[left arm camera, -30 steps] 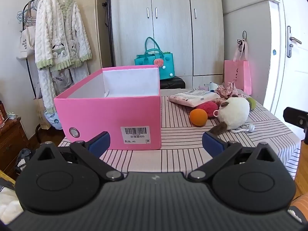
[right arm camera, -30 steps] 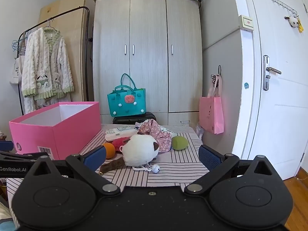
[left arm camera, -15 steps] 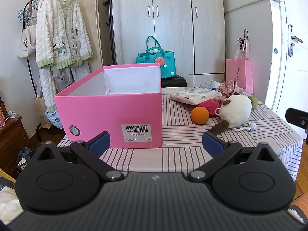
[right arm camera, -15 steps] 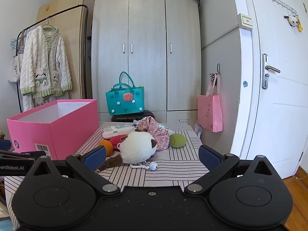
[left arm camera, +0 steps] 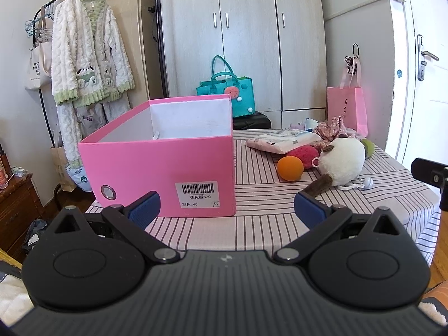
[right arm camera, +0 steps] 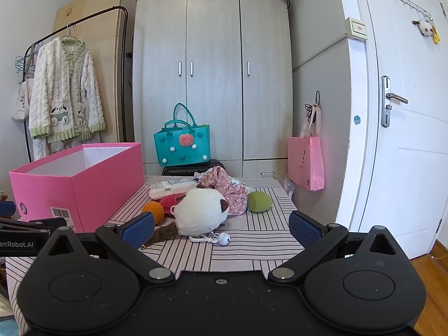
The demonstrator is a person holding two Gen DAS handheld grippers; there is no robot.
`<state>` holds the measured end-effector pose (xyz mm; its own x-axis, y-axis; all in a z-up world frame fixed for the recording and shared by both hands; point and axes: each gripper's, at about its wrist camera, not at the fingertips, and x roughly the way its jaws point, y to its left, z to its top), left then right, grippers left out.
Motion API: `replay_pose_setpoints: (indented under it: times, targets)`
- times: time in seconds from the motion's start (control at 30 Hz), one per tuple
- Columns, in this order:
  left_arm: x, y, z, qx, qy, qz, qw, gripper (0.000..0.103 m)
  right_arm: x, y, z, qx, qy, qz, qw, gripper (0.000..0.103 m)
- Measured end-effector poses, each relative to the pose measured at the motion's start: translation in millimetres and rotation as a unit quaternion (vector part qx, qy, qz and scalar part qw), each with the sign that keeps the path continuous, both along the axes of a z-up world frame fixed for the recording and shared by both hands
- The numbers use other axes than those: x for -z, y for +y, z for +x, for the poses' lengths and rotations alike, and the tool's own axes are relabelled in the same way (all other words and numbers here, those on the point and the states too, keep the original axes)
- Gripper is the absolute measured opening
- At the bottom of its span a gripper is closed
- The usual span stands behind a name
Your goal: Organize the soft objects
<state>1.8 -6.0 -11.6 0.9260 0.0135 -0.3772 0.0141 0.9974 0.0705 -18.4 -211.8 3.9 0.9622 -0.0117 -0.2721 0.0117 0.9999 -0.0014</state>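
An open pink box point(left arm camera: 168, 165) stands on the striped table point(left arm camera: 266, 224), also in the right wrist view point(right arm camera: 75, 182). Right of it lies a pile of soft things: a white plush toy point(left arm camera: 341, 161) point(right arm camera: 201, 212), an orange ball point(left arm camera: 289, 168) point(right arm camera: 154, 211), a red fuzzy item point(left arm camera: 303, 151), a green ball point(right arm camera: 259, 201), a floral cloth point(right arm camera: 224, 187) and a white packet point(left arm camera: 282, 141). My left gripper point(left arm camera: 226, 205) is open and empty, in front of the box. My right gripper point(right arm camera: 221, 228) is open and empty, just short of the plush toy.
A wardrobe point(right arm camera: 212, 78) stands behind the table with a teal bag point(right arm camera: 182, 147) on a dark case. A pink paper bag point(right arm camera: 306, 162) hangs at the right near the door point(right arm camera: 406, 126). A clothes rack with a robe point(left arm camera: 89, 64) stands at the left.
Both grippers have pulled back and risen slightly, so the table objects sit a little lower and farther in view. The jaws stay open. Nothing on the table has moved.
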Motion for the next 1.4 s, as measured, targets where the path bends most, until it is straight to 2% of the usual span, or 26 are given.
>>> replay_pose_setpoints:
  times: [0.3, 0.47, 0.67, 0.83, 1.1, 1.4]
  targets:
    - [4, 0, -1, -0.007, -0.004, -0.012, 0.9999, 0.103, 1, 3, -3, -0.002, -0.004, -0.013, 1.000, 0.103]
    - [6, 1, -7, -0.011, -0.027, -0.018, 0.9994, 0.103, 2, 5, -6, -0.007, -0.010, -0.017, 1.000, 0.103]
    - [5, 1, -9, -0.006, -0.030, -0.024, 0.9993, 0.103, 6, 3, -6, -0.002, -0.007, -0.012, 1.000, 0.103]
    - [5, 1, -11, -0.003, -0.032, -0.023, 0.9992, 0.103, 3, 0, -16, -0.001, -0.029, -0.009, 1.000, 0.103]
    - [6, -1, -12, 0.014, -0.022, -0.028, 0.9993, 0.103, 9, -3, -19, 0.005, -0.046, -0.008, 0.999, 0.103]
    - [9, -5, -11, 0.028, -0.004, -0.040, 0.9988, 0.103, 15, -6, -13, -0.001, -0.035, -0.016, 0.999, 0.103]
